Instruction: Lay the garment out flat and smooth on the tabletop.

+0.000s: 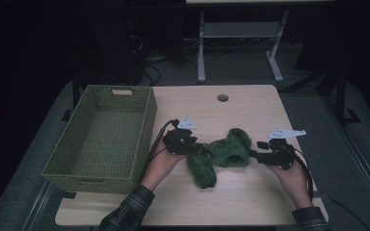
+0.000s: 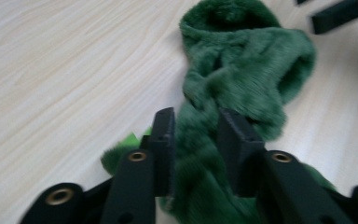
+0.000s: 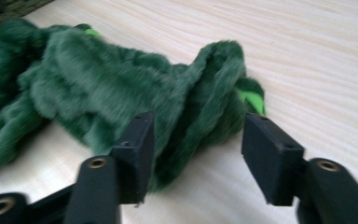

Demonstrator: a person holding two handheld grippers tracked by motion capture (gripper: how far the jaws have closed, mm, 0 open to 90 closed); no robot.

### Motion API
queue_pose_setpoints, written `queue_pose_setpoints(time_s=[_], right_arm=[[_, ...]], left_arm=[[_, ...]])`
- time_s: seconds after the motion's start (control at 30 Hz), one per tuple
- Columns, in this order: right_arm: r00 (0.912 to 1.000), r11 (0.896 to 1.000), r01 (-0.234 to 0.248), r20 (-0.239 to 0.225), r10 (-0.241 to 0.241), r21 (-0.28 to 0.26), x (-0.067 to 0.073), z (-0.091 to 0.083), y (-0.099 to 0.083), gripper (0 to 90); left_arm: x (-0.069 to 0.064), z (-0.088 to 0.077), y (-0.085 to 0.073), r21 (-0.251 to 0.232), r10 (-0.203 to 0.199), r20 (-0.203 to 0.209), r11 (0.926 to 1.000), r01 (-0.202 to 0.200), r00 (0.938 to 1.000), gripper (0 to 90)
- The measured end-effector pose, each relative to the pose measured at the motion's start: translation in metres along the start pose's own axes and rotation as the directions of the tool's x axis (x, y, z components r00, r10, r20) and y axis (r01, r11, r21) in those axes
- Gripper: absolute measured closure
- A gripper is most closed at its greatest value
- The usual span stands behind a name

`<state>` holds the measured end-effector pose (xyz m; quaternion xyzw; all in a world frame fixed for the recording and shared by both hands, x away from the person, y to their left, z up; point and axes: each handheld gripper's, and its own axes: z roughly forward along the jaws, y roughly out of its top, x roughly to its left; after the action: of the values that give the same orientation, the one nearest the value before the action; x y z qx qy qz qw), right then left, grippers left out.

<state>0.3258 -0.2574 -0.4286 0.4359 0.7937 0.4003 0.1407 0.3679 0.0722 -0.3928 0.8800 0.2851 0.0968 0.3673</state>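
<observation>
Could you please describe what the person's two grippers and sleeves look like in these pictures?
Both the left gripper and the right gripper are black, each with two blocky, flat-faced jaws on arms with brass-coloured rivets. Each carries a grey three-cornered plate on top and trails a black cable. The person wears dark plaid sleeves.

Dark green fuzzy cloth [image 1: 221, 155]; olive woven basket [image 1: 101, 139]; pale wood-grain table [image 1: 250, 192].

High view looks forward and down from above the person's side, taking in the whole desk [image 1: 250, 192] from a distance. Each gripper view rides low, close along its own black jaws, over the desk top. All three share the green furry cloth [image 1: 221, 154] mid-desk.
</observation>
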Motion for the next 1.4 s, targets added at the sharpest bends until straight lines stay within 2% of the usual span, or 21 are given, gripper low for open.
queue_pose_setpoints(time_s=[0.07,0.13,0.23,0.27,0.3,0.37,0.43,0.53,0.63,0.83,0.9,0.93,0.97,1.03,1.07,1.17,1.2,1.3,1.37,1.4], right_arm=[[0.9999,1.0,-0.003,-0.016,0.003,0.01,0.002,-0.002,-0.006,51.5],[0.9996,1.0,-0.005,-0.026,0.006,0.03,0.004,-0.003,-0.013,56.2],[0.9972,0.998,-0.024,-0.07,0.028,0.057,0.008,-0.003,-0.024,69.7],[0.9958,0.997,-0.026,-0.085,0.032,0.069,0.009,-0.002,-0.027,78.1],[0.9932,0.996,-0.029,-0.11,0.039,0.086,0.01,-0.001,-0.03,82.9],[0.9914,0.993,-0.011,-0.128,0.026,0.117,0.015,0.006,-0.033,90.0],[0.9882,0.99,-0.015,-0.149,0.036,0.14,0.017,0.012,-0.034,90.0],[0.9872,0.987,-0.016,-0.154,0.041,0.158,0.019,0.02,-0.031,90.0],[0.9875,0.989,-0.019,-0.152,0.042,0.147,0.018,0.028,-0.025,90.0],[0.9889,0.99,-0.04,-0.136,0.059,0.136,0.009,0.042,-0.013,89.9],[0.9889,0.994,-0.037,-0.14,0.051,0.1,0.006,0.045,-0.007,89.9],[0.9883,0.994,-0.041,-0.142,0.056,0.106,0.005,0.047,-0.004,89.9],[0.9876,0.993,-0.048,-0.143,0.064,0.112,0.004,0.05,0.001,89.9],[0.9882,0.996,-0.039,-0.145,0.05,0.079,0.004,0.054,0.006,89.9],[0.9865,0.994,-0.046,-0.152,0.06,0.099,0.004,0.058,0.01,89.9],[0.9869,0.996,-0.033,-0.155,0.045,0.078,0.004,0.068,0.019,89.9],[0.9866,0.995,-0.031,-0.157,0.046,0.099,0.005,0.072,0.023,89.9],[0.987,0.997,-0.017,-0.158,0.028,0.074,0.007,0.08,0.032,89.9],[0.988,0.995,-0.008,-0.153,0.023,0.096,0.008,0.086,0.038,89.9],[0.9883,0.996,-0.005,-0.151,0.018,0.086,0.009,0.087,0.04,89.9]], left_arm=[[0.003,0.008,0.004,0.016,0.01,-0.012,0.9998,-0.01,0.9999,73.6],[0.005,0.016,0.007,0.031,0.003,-0.007,0.9995,-0.003,1.0,78.4],[0.009,0.027,0.008,0.071,0.002,-0.006,0.9975,-0.002,1.0,87.7],[0.01,0.03,0.007,0.079,-0.002,-0.004,0.9969,0.002,1.0,89.8],[0.012,0.033,0.006,0.088,-0.006,-0.001,0.9961,0.006,1.0,89.8],[0.014,0.037,0.005,0.105,-0.01,0.004,0.9945,0.009,0.9999,89.9],[0.015,0.039,0.004,0.111,-0.009,0.012,0.9938,0.008,0.9999,89.9],[0.013,0.041,0.002,0.143,-0.003,0.028,0.9898,-0.001,0.9996,89.9],[0.009,0.043,-0.003,0.173,0.005,0.045,0.9848,-0.013,0.999,90.0],[0.0,0.04,-0.013,0.197,-0.015,0.096,0.9803,-0.004,0.9953,89.9],[-0.004,0.038,-0.016,0.192,-0.025,0.124,0.9815,0.001,0.992,89.9],[-0.009,0.038,-0.019,0.188,-0.035,0.141,0.9822,0.008,0.9894,90.0],[-0.011,0.038,-0.02,0.19,-0.03,0.146,0.9819,0.001,0.9888,89.9],[-0.017,0.037,-0.023,0.185,-0.034,0.169,0.9827,0.002,0.985,89.9],[-0.021,0.036,-0.024,0.179,-0.04,0.185,0.9838,0.006,0.982,89.9],[-0.029,0.036,-0.026,0.171,-0.046,0.219,0.9853,0.008,0.9746,89.9],[-0.032,0.036,-0.026,0.169,-0.041,0.225,0.9856,0.003,0.9734,89.9],[-0.038,0.04,-0.024,0.157,-0.038,0.242,0.9876,-0.001,0.9695,89.9],[-0.04,0.044,-0.022,0.143,-0.051,0.257,0.9897,0.014,0.9651,89.8],[-0.041,0.045,-0.021,0.145,-0.041,0.256,0.9895,0.004,0.9658,89.8]])
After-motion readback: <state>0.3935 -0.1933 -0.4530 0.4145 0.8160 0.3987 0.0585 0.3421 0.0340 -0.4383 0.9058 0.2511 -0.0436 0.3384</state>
